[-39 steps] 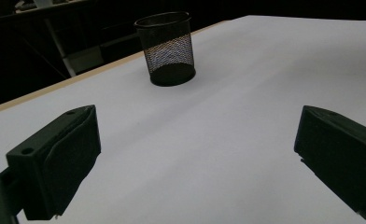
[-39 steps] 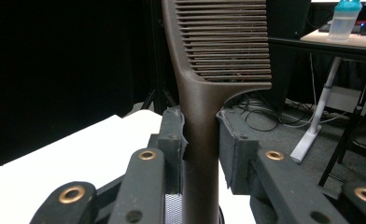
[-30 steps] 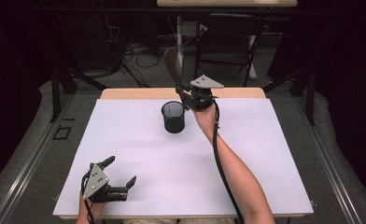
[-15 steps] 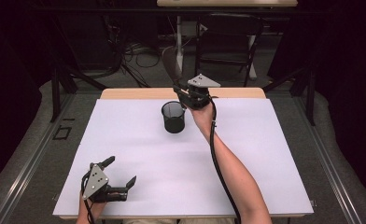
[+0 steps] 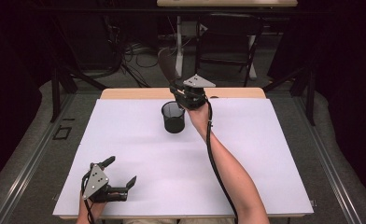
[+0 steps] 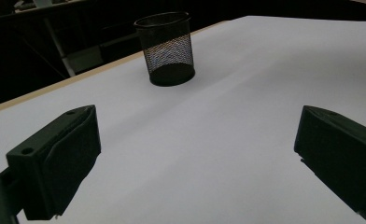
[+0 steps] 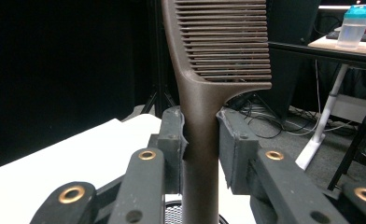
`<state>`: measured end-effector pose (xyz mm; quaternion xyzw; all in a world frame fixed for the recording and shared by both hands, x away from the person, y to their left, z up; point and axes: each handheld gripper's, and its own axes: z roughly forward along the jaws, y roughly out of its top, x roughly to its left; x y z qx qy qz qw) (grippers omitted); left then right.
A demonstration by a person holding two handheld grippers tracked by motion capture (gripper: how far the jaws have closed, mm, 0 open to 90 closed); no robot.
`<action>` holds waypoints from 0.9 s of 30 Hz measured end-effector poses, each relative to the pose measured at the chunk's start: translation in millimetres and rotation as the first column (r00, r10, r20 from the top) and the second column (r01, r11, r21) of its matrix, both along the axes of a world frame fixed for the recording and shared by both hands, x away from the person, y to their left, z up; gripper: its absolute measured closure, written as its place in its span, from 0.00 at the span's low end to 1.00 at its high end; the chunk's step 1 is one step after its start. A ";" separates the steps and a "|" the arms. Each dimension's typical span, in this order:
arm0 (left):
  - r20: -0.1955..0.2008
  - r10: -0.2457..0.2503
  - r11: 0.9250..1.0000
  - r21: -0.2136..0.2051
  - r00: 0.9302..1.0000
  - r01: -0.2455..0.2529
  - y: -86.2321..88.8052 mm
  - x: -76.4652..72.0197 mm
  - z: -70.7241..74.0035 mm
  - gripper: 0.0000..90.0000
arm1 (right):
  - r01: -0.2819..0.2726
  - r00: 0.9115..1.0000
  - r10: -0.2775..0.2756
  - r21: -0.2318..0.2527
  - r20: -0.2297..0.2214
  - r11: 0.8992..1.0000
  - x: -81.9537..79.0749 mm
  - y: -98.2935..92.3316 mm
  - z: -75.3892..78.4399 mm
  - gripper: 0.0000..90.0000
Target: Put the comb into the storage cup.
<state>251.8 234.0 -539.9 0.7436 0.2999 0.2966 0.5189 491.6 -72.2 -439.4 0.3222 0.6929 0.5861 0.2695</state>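
Note:
A brown comb (image 7: 222, 37) stands upright with its teeth at the top. My right gripper (image 7: 200, 136) is shut on its handle. In the high view the comb (image 5: 167, 68) rises above my right gripper (image 5: 177, 89), which hovers at the far edge of the table, just behind and to the right of a black mesh cup (image 5: 173, 117). The cup's rim (image 7: 172, 213) shows right below the handle. My left gripper (image 5: 121, 171) rests near the front left of the table, open with nothing between its fingers, and faces the cup (image 6: 167, 46) from well back.
A white sheet covers the table (image 5: 265, 154), and a wooden strip (image 5: 134, 93) shows along its far edge. Beyond the table are a chair (image 5: 228, 46) and floor cables. A bottle (image 7: 354, 25) stands on a desk in the background.
My right gripper with the comb has shifted slightly to the left, closer over the cup. The left gripper has not moved.

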 end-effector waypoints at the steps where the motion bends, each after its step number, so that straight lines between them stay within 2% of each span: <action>1: -0.001 0.002 1.000 -0.002 1.000 -0.002 0.1 -0.1 -0.1 0.01 | -0.002 1.000 0.002 0.001 0.000 1.000 0.1 0.9 -0.2 0.80; 13: 0.001 0.000 1.000 -0.002 1.000 0.000 0.7 -0.3 0.1 0.00 | -0.020 1.000 0.019 0.004 0.024 1.000 0.7 12.9 0.0 0.80; 27: 0.001 0.000 1.000 -0.004 1.000 0.000 0.7 -0.4 0.1 0.01 | -0.017 1.000 0.017 -0.001 0.021 1.000 4.7 17.9 -7.1 0.80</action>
